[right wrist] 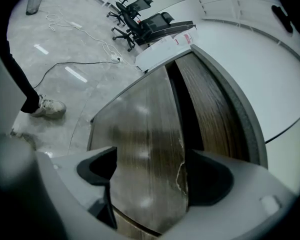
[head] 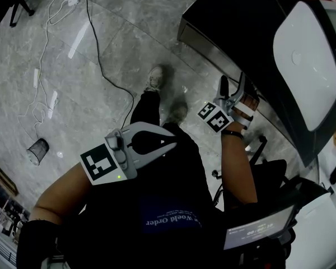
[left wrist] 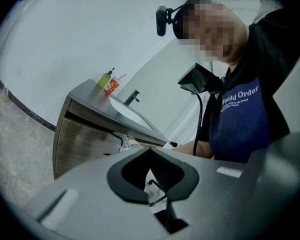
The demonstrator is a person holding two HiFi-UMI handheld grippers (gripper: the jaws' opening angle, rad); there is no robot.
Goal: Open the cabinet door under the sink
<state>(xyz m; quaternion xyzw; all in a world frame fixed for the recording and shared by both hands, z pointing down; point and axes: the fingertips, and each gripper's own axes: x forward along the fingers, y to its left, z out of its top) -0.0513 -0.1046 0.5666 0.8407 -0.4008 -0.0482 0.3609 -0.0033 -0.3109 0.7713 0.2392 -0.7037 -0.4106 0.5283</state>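
The head view is dim, with pale glare streaks on the glossy floor (head: 129, 32). Both gripper views bulge, darken to black at their edges and blur close up. Soft sheen spots the cabinet door (right wrist: 140, 149).

Brown wood-grain cabinet door (right wrist: 142, 144), white sink (head: 311, 60), grey marbled floor (head: 120, 43) — blue apron (left wrist: 240, 121)

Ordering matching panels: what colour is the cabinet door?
Cabinet door: dark brown wood grain; best in right gripper view.
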